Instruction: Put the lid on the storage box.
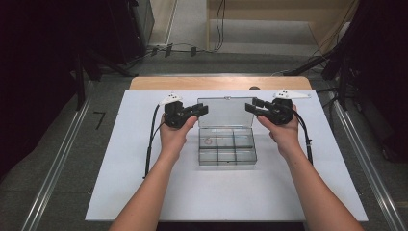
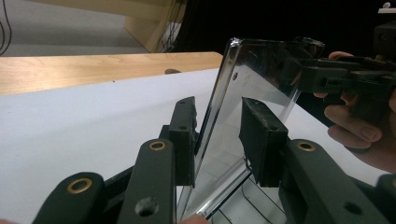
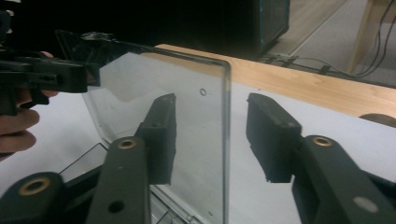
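A clear plastic compartment box (image 1: pixel 226 153) lies in the middle of the white board, its lid (image 1: pixel 225 111) standing up at the far side. My left gripper (image 1: pixel 202 109) is at the lid's left edge and my right gripper (image 1: pixel 251 106) at its right edge. In the left gripper view the lid (image 2: pixel 233 93) passes between the jaws of the left gripper (image 2: pixel 222 140), close to one pad and apart from the other. In the right gripper view the lid's edge (image 3: pixel 226 140) stands between the jaws of the right gripper (image 3: pixel 212 135) with gaps on both sides. A small pale item (image 1: pixel 208 141) lies in a back left compartment.
The white board (image 1: pixel 144 183) covers most of a wooden table (image 1: pixel 216 83); a strip of wood shows at the far edge with a small dark spot (image 1: pixel 254 88). Metal rails (image 1: pixel 62 154) run along both sides on the floor. Cables (image 1: pixel 183 48) lie beyond the table.
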The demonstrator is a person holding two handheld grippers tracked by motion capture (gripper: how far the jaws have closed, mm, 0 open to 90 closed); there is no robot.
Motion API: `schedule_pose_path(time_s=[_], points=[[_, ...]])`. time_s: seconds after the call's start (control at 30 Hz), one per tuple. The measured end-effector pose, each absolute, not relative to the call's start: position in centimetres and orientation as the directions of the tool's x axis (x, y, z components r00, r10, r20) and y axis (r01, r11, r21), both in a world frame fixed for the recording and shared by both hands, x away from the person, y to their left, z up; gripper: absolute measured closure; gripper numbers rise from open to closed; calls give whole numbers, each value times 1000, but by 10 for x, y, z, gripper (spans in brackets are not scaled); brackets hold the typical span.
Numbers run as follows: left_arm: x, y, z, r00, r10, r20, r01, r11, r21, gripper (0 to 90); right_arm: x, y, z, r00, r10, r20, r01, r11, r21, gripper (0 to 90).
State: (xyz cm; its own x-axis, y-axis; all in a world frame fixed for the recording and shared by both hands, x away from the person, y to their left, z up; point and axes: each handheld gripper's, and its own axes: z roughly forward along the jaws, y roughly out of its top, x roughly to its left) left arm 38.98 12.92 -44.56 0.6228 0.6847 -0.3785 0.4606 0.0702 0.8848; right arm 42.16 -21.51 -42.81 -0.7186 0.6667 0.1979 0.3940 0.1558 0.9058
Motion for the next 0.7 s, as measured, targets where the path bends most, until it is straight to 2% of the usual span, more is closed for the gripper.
schedule_pose_path(time_s=[0.2, 0.37, 0.5, 0.7], points=[[385, 131, -446, 630, 680, -375, 454, 70, 888, 660, 415, -212, -425, -739, 651, 171, 365, 174, 915, 613], [382, 133, -447, 627, 681, -378, 456, 72, 887, 644, 410, -213, -426, -747, 646, 158, 347, 176, 921, 626], [376, 137, -446, 632, 682, -368, 448, 66, 892, 593, 406, -214, -426, -750, 644, 151, 338, 177, 924, 630], [362, 144, -446, 626, 705, -333, 434, 39, 900, 618, 401, -215, -427, -751, 642, 155, 336, 170, 926, 624]])
